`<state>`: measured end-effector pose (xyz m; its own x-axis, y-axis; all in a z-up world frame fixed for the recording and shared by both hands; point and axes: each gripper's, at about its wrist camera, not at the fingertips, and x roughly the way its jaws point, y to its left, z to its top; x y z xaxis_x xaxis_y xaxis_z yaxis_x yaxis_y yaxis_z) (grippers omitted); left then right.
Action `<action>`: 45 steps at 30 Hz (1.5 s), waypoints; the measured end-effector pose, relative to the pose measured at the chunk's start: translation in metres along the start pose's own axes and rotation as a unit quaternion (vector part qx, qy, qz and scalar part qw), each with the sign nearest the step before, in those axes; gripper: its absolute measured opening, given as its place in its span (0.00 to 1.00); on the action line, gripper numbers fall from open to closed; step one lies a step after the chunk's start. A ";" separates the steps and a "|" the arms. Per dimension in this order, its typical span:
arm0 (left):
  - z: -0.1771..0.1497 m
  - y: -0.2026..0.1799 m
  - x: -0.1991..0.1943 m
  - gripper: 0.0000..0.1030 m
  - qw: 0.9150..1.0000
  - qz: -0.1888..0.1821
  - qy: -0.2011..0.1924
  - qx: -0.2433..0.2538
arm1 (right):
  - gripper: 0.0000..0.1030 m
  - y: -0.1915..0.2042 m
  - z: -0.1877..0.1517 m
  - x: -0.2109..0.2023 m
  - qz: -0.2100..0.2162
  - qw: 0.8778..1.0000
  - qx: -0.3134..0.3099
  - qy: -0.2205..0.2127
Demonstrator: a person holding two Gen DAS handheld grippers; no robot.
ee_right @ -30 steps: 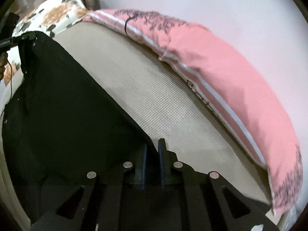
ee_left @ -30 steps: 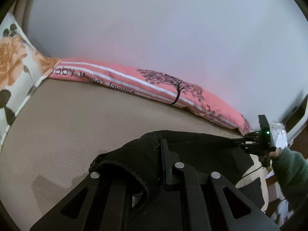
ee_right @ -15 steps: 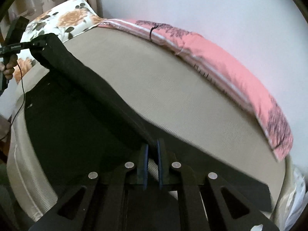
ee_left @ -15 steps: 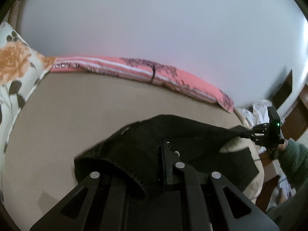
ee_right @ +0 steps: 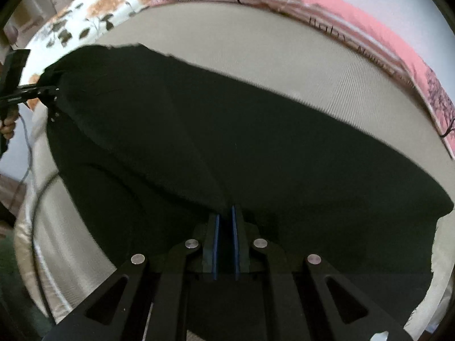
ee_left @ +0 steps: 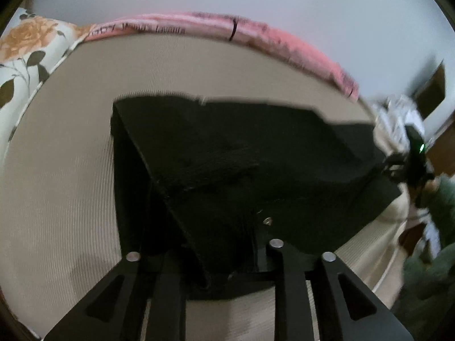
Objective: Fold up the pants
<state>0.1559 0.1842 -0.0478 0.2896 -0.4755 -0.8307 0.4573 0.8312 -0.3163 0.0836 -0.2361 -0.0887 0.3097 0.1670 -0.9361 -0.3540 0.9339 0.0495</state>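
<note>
Carrying the black pants [ee_right: 227, 142] over the bed [ee_right: 312, 65] toward the pink pillow [ee_right: 369, 28], you are mid-fold; left gripper [ee_left: 227, 255] and right gripper [ee_right: 224, 227] each clamp an edge; next, lower both evenly, aligning edges before letting go.

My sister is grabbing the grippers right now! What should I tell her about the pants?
Left gripper: shut on the black pants at one corner of the raised layer.
Right gripper: shut on the pants at the other corner.
The pants lie on the beige bed, with a pink pillow along the far side.
Done: both corners gripped, the layer lifted between them.
Left: carry it over, lay it flat, open the jaws, then fold again if needed.
</note>
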 end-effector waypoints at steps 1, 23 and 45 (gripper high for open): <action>-0.006 0.000 0.002 0.30 1.000 0.014 0.005 0.006 | 0.06 0.001 -0.001 0.004 -0.003 1.000 -0.001 0.003; -0.057 -0.003 -0.060 0.63 0.987 0.110 -0.030 -0.114 | 0.42 -0.009 -0.042 -0.060 0.031 0.987 0.143 -0.066; -0.046 0.002 -0.013 0.63 0.933 -0.037 -0.034 -0.356 | 0.43 -0.065 -0.060 0.007 0.164 0.889 0.413 -0.107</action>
<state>0.1143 0.2052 -0.0582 0.3441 -0.5358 -0.7711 -0.1894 0.7647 -0.6159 0.0559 -0.3142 -0.1189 0.5009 0.4471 -0.7410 0.2861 0.7225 0.6294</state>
